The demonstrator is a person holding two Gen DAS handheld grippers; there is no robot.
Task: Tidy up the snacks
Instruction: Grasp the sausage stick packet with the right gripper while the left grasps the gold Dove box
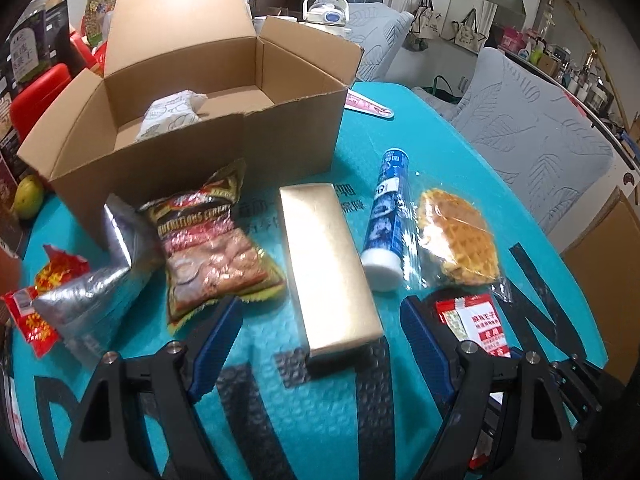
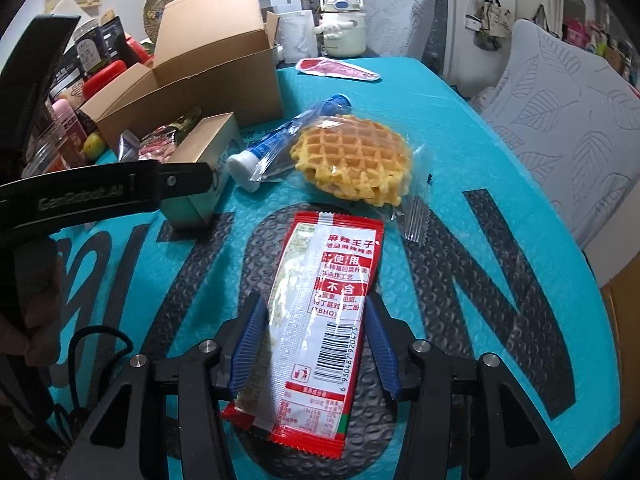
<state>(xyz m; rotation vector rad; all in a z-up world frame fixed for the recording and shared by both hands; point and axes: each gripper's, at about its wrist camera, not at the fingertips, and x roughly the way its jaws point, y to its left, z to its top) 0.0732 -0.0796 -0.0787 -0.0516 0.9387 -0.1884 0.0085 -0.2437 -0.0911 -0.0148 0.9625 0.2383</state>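
Right tongs [image 2: 312, 344] astride red packet [image 2: 320, 312]

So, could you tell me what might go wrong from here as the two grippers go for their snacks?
1. The right gripper straddles the flat red and white packet; its thin foil could buckle or slip out as the pads close.
2. The left gripper is lined up on the gold box, which looks smooth and wide, so a grip near its end may let it tilt.
3. The blue tube lies right beside that box and could roll if nudged.
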